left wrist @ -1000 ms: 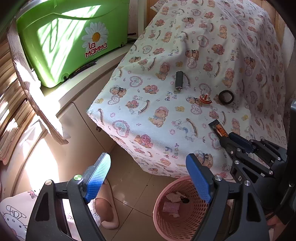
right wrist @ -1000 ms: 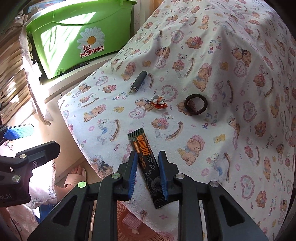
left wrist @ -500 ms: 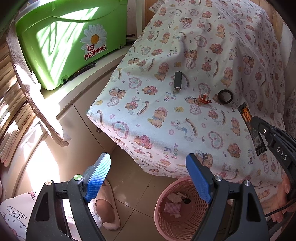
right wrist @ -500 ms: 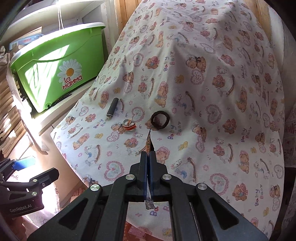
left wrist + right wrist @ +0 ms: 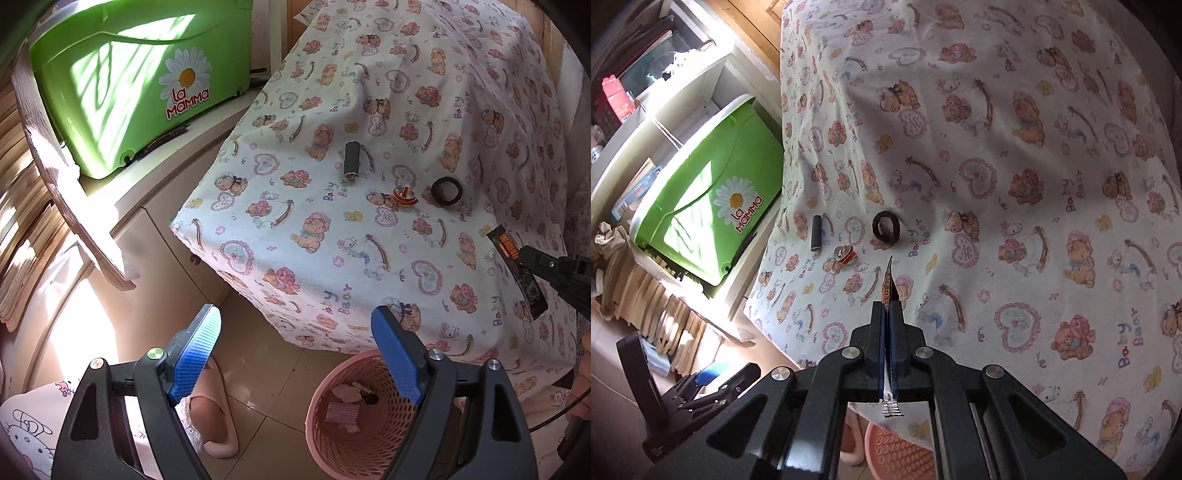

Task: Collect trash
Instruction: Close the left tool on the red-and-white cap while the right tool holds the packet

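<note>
A cloth printed with teddy bears (image 5: 369,236) drapes the table, with a green "La Mamma" storage box (image 5: 140,85) on the cabinet to its left and a pink mesh wastebasket (image 5: 365,417), holding a few scraps, on the tiled floor below the cloth's near edge. The left gripper (image 5: 295,354) hangs above the floor beside that basket, its blue pads spread wide with nothing between them. The right gripper (image 5: 887,314) is clamped flat on a dark, orange-lettered sachet wrapper (image 5: 888,284), lifted clear of the cloth, while a black hair tie (image 5: 886,228), a dark cylindrical cap (image 5: 816,239) and a small red-and-white crumpled scrap (image 5: 844,254) lie on the cloth beyond it.
</note>
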The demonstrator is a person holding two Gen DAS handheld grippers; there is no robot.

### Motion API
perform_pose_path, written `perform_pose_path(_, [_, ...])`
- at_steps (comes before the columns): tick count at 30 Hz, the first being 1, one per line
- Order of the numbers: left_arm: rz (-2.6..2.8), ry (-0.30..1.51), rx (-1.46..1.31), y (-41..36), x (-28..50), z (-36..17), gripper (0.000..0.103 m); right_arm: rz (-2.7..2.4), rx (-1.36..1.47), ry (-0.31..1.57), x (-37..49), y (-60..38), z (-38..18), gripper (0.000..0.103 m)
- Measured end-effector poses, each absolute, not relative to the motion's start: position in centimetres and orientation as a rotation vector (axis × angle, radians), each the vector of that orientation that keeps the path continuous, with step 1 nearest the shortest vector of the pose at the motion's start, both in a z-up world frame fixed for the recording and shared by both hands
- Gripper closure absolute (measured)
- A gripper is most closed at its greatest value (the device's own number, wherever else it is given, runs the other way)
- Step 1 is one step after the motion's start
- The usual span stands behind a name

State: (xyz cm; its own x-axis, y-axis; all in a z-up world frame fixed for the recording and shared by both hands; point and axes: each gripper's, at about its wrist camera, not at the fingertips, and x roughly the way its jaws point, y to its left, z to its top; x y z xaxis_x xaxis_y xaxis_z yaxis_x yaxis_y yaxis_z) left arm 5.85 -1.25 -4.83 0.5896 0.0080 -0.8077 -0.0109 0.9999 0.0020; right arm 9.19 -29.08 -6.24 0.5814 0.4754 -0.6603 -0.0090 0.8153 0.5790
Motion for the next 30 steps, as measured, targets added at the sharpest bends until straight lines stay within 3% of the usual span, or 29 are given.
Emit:
perform_pose_path(12, [-0.033, 0.920, 0.038, -2.6, 7.5, -4.7, 0.023, 0.198, 0.496, 0.868, 8.3, -29.5, -5.4, 0.100])
perform_pose_path(18, [-0.169, 0.997, -0.032, -4.2, 12.7, -3.7, 0.046, 0.194, 0.504, 0.857, 8.8, -29.9, -4.9, 0.100])
perform_pose_path(21, [-0.234, 1.064, -0.028, -6.2, 15.7, -3.5, 0.052, 0.179, 0.516, 0.863, 9.1, -30.3, -4.8, 0.100])
perform_pose_path(30, [-0.262, 1.253, -0.085, -9.9, 22.9, -4.1, 0.055, 0.125, 0.514, 0.911, 9.2, -31.5, -5.3, 0.100])
